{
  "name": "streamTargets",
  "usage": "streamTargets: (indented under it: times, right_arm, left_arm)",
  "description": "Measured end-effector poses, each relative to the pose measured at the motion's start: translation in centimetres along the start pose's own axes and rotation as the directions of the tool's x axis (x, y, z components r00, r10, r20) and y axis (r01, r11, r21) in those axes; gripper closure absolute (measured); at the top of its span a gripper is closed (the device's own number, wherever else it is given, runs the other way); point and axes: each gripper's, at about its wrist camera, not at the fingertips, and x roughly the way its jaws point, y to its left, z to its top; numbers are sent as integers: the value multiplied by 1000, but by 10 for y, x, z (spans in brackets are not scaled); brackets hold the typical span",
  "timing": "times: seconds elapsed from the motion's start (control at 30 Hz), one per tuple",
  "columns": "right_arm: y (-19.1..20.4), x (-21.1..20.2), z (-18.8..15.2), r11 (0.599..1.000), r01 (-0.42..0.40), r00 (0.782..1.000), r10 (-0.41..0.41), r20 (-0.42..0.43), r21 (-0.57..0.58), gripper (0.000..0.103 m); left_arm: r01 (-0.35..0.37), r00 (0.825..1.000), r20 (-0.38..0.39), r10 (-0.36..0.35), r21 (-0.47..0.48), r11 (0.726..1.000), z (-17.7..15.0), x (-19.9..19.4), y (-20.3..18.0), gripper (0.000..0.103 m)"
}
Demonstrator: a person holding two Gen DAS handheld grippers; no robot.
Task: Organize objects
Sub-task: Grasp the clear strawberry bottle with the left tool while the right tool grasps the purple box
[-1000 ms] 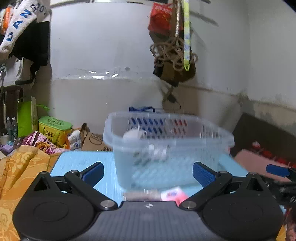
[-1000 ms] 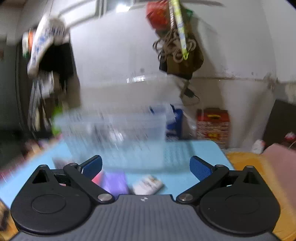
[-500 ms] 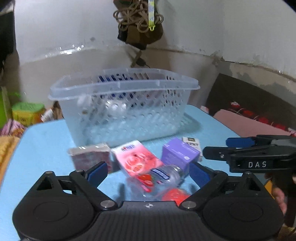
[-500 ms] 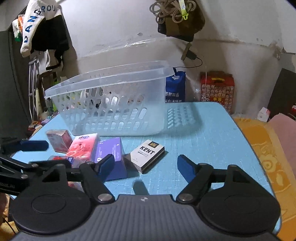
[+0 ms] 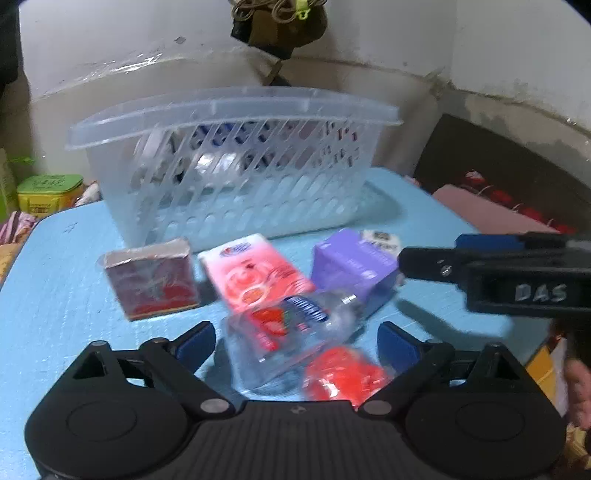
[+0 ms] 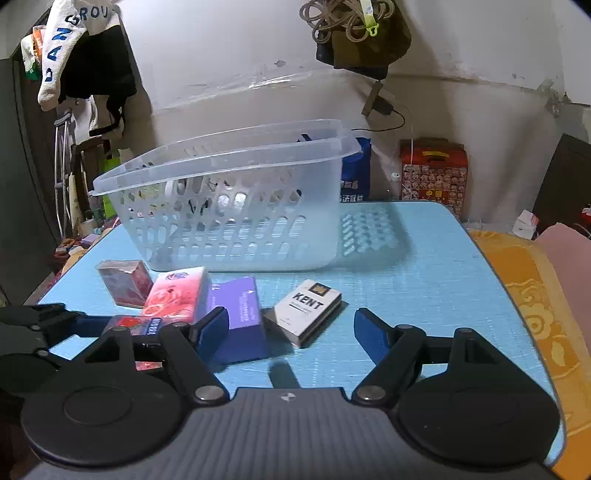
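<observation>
A clear plastic basket [image 5: 236, 173] [image 6: 236, 221] stands at the back of the blue table, with some items inside. In front of it lie a dark red box [image 5: 151, 280] [image 6: 123, 282], a pink tissue pack [image 5: 255, 277] [image 6: 177, 291], a purple box [image 5: 354, 266] [image 6: 240, 317], a white KENT pack [image 6: 306, 310] and a clear bottle with a red cap [image 5: 295, 343]. My left gripper [image 5: 295, 341] is open, its fingers on either side of the bottle. My right gripper [image 6: 290, 328] is open just in front of the KENT pack.
The blue table [image 6: 424, 288] ends at an orange cloth [image 6: 535, 295] on the right. A red carton [image 6: 434, 173] and blue bag [image 6: 354, 173] stand behind the table. A green tin [image 5: 48, 192] sits beyond the left edge. Ropes [image 6: 347, 18] hang on the wall.
Both grippers have tilted down and come closer to the items on the table. The left one now straddles the bottle. The right one has neared the KENT pack.
</observation>
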Motion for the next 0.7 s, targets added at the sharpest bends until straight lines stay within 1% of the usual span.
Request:
streamTargets:
  times: [0.03,0.07,0.13,0.17,0.33,0.43,0.53,0.6,0.67,0.7]
  right_arm:
    - [1,0,0,1000,-6,1000,6,1,5,25]
    - [3,1,0,1000,-17,1000,17,-2,14,26]
    - [5,3,0,999,-30,1000,30,-9,26,28]
    - [7,5,1,999,-31,999,31,-12,23,29]
    - [21,12,1,1000,-30,999,30,-29,1,38]
    - [28,20,1,1000,-27,999,27,-45,-9,44]
    - [33,29,2,999,-27,998,26,-66,-18,57]
    - [37,32,0,999,-16,997,13,-71,-39,58]
    - [41,32,-2,998,-7,998,3,-69,-65,58]
    - [42,30,-1,997,-12,998,7,-68,-71,58]
  left_arm:
    - [12,1000,1,-12,-4,1000,-1,0,3,17]
    - [29,1000,3,-29,-9,1000,-2,1,5,21]
    - [37,999,16,-37,-1,999,-3,-2,9,36]
    - [34,999,30,-34,7,999,-3,-5,9,38]
    - [24,999,46,-26,36,999,-6,-12,15,38]
    - [29,998,51,-30,36,999,-7,-15,21,38]
    - [25,998,59,-27,36,999,-8,-18,25,38]
    - [26,998,56,-28,33,999,-8,-19,28,37]
    - [32,998,57,-33,30,999,-8,-19,31,33]
    - [28,998,58,-30,26,999,-7,-18,31,27]
